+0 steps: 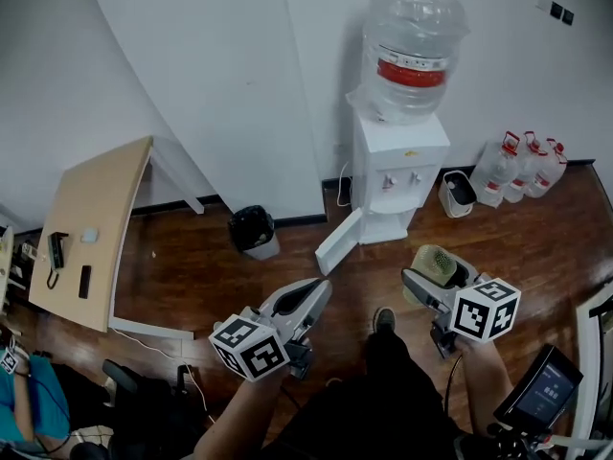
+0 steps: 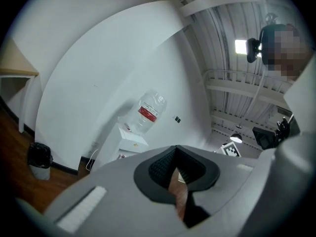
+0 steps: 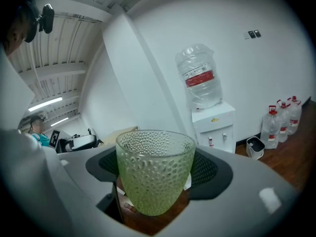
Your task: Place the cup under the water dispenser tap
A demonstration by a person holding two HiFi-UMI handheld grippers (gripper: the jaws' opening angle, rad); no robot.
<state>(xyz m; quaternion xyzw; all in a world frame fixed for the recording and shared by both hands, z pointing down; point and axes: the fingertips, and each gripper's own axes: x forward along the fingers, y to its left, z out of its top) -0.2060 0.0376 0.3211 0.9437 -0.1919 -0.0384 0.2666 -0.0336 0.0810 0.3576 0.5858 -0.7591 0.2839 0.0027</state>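
A green dimpled glass cup (image 3: 155,174) stands upright between the pads of my right gripper (image 3: 157,181), which is shut on its sides. In the head view the cup (image 1: 436,257) and right gripper (image 1: 431,272) hang above the wooden floor, short of the white water dispenser (image 1: 397,175) and a little to its right. The dispenser's taps (image 1: 402,180) sit under a clear bottle (image 1: 412,51), and the dispenser (image 3: 213,127) stands ahead by the wall. My left gripper (image 1: 319,293) is held lower left, shut with nothing in it (image 2: 177,152).
The dispenser's lower door (image 1: 337,242) hangs open to the left. A black bin (image 1: 254,230) stands by the wall, a wooden table (image 1: 96,228) at far left. Several water jugs (image 1: 525,166) and a small white container (image 1: 458,195) stand right of the dispenser.
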